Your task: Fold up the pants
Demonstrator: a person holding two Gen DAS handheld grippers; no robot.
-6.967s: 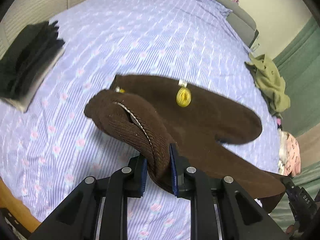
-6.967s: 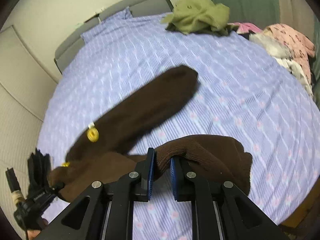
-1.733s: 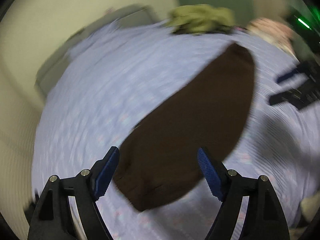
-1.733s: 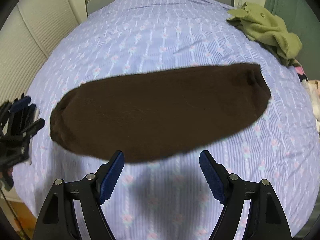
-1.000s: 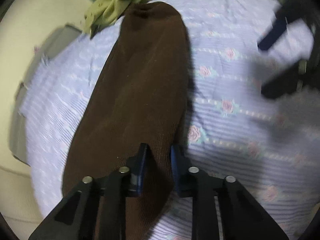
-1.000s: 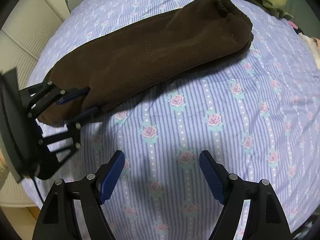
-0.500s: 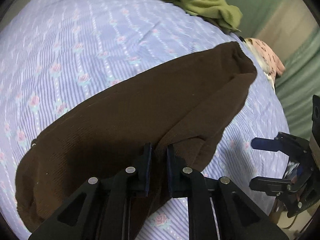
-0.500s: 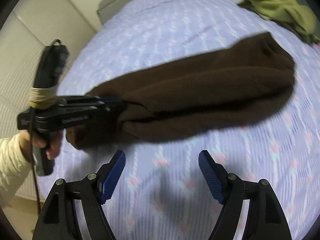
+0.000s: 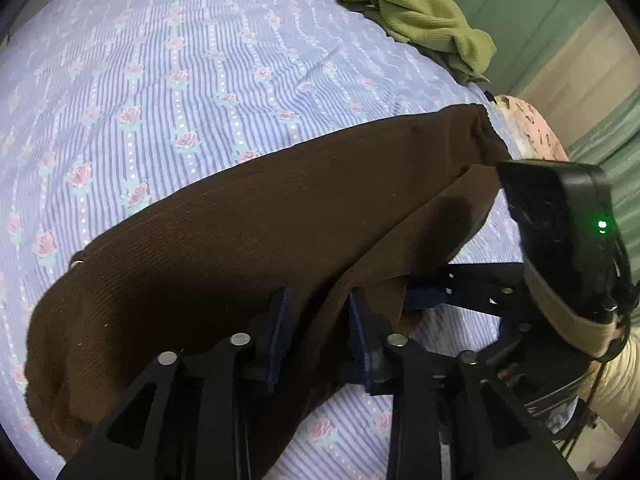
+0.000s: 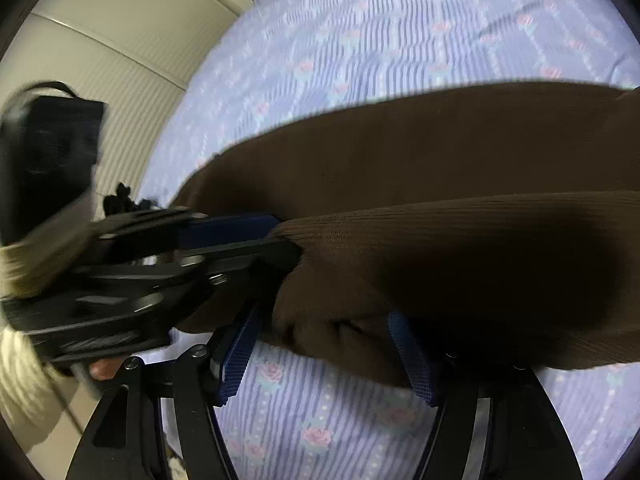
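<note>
pants (image 9: pixel 248 240) lie brown across my flowered bedsheet (image 9: pixel 192 60), near edge lifted. my left gripper (image 9: pixel 316 320) pinches that edge between nearly closed pads. my right gripper (image 10: pixel 324 356) sits half spread around a lower fold beside it, not clamped. green garment (image 9: pixel 420 24) and pink cloth (image 9: pixel 532 128) sit beyond.

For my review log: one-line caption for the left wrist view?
Left gripper pinches the brown pants on the floral bedsheet.

Dark brown ribbed pants (image 9: pixel 248 240), lilac striped bedsheet (image 9: pixel 180 60) with pink roses, olive green garment (image 9: pixel 424 20) far right, blue-padded black fingers (image 9: pixel 278 336)
</note>
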